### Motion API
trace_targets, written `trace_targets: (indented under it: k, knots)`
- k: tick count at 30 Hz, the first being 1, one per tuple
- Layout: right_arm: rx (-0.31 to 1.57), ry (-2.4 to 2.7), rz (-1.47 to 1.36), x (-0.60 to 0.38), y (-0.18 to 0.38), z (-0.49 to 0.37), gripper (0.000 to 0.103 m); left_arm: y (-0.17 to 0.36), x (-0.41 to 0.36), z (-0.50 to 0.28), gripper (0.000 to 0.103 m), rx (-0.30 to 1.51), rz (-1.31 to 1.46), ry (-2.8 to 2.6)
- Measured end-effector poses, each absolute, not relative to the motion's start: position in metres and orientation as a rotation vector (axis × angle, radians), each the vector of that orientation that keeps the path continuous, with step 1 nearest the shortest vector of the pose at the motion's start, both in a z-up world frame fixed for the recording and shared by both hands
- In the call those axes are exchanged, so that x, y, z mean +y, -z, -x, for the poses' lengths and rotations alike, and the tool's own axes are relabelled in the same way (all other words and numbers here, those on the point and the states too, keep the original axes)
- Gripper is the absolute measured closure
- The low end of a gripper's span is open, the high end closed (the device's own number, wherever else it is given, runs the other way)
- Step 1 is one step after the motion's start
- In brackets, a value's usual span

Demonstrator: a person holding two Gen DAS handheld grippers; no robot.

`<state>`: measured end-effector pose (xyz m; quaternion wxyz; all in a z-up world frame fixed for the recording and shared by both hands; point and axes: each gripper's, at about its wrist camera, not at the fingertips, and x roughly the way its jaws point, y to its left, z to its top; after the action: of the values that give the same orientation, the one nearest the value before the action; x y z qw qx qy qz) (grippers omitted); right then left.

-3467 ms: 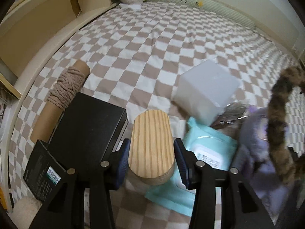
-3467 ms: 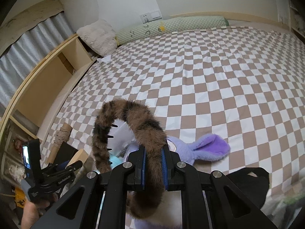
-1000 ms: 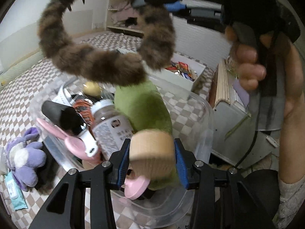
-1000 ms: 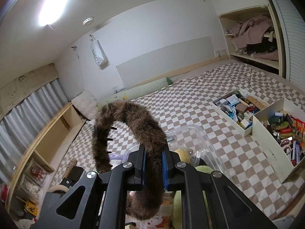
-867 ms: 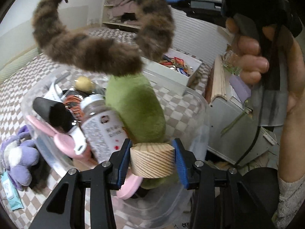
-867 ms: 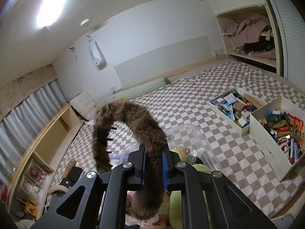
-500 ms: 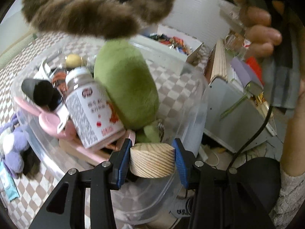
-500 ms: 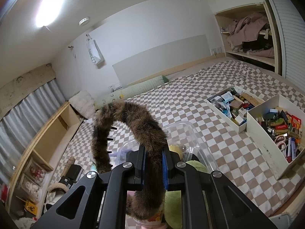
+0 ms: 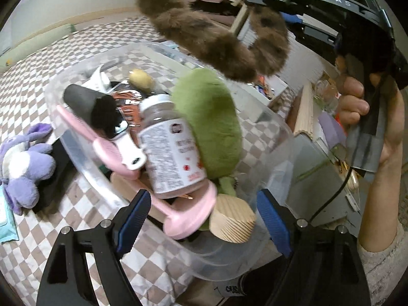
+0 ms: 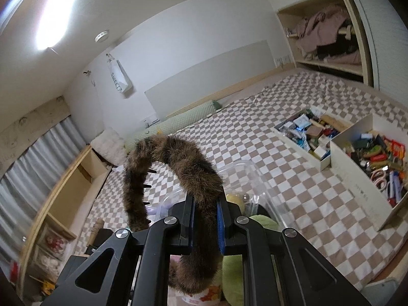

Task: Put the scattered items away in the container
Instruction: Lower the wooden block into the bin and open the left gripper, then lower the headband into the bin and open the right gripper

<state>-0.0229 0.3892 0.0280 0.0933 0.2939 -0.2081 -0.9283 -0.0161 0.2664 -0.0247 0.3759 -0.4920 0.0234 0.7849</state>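
A clear plastic bin holds a green plush, a labelled bottle, pink combs and a black tube. My left gripper hangs over the bin's near end, its jaws opening. The wooden block lies loose between them inside the bin, touching neither pad. My right gripper is shut on a furry brown headband, held above the bin. That headband arcs across the top of the left wrist view, with a hand gripping the right tool.
A purple plush and a teal wipes pack lie on the checkered bedding left of the bin. Two open white boxes full of small items stand at the right. Wooden shelving runs along the left.
The left gripper's jaws have spread apart and let go of the wooden block, which now rests in the bin. The right gripper keeps the headband above the bin.
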Motion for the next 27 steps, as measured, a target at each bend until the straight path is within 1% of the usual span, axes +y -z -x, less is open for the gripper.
trace_targets:
  k: [7,15,19,24,26,27]
  knots:
    - [-0.619,2.704,-0.943,0.377,-0.016,0.036,0.088,0.025,0.268,0.012,0.018,0.153,1.229,-2.035]
    - [-0.616,2.633,-1.036,0.36,0.004,0.051,0.088,0.003,0.245,0.013,0.018,0.084,1.158,-2.038]
    - [-0.652,2.551,-1.181,0.355,0.027,0.067,0.088,0.001,0.235,0.015,0.018,0.055,1.156,-2.042]
    - [-0.629,2.513,-1.309,0.35,0.049,0.077,0.088,0.0,0.224,0.02,0.018,0.026,1.163,-2.048]
    - [-0.661,2.514,-1.299,0.354,0.052,0.079,0.088,0.0,0.221,0.022,0.018,0.017,1.162,-2.051]
    - [-0.707,2.497,-1.282,0.357,0.053,0.079,0.088,0.0,0.22,0.022,0.018,0.015,1.161,-2.051]
